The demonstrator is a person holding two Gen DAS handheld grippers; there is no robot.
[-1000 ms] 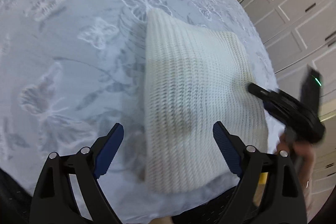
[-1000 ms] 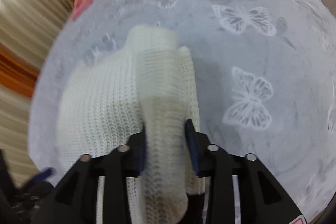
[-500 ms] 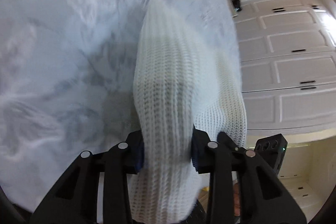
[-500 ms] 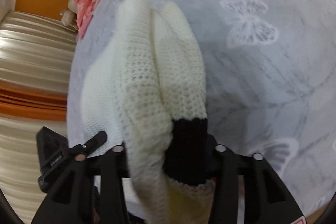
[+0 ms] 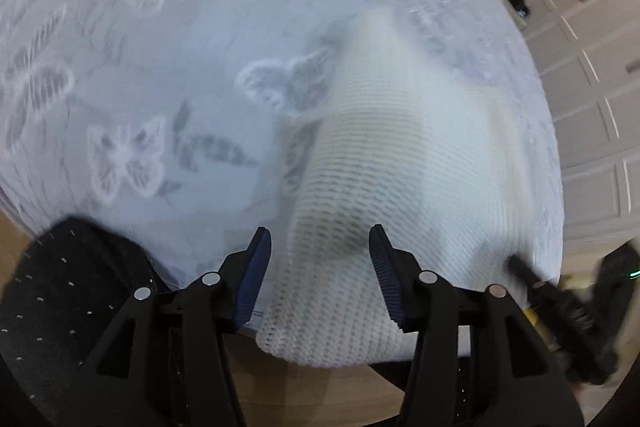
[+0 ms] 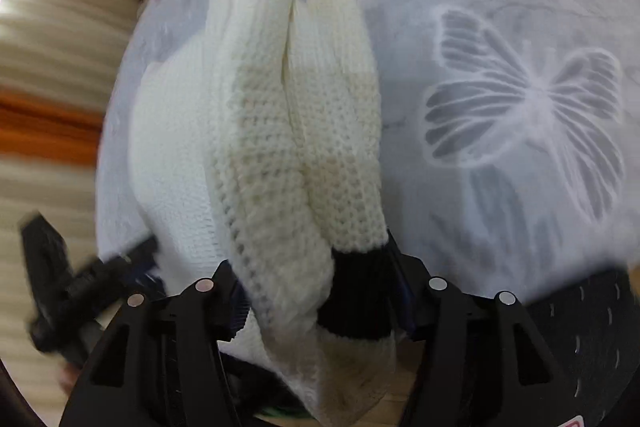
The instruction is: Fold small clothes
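Lying at the bed's near edge, the white knit sweater overhangs it. The left gripper is opening, pads clear of the knit between them; the right gripper, also opening, has the bunched sleeves and black cuff between its pads. Released here, the fold could slump or slide off.

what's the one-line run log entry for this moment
stage: folding | item: white knit garment on bedspread | left gripper: opening, knit between jaws, pads clear | right gripper: opening, knit bunched between jaws
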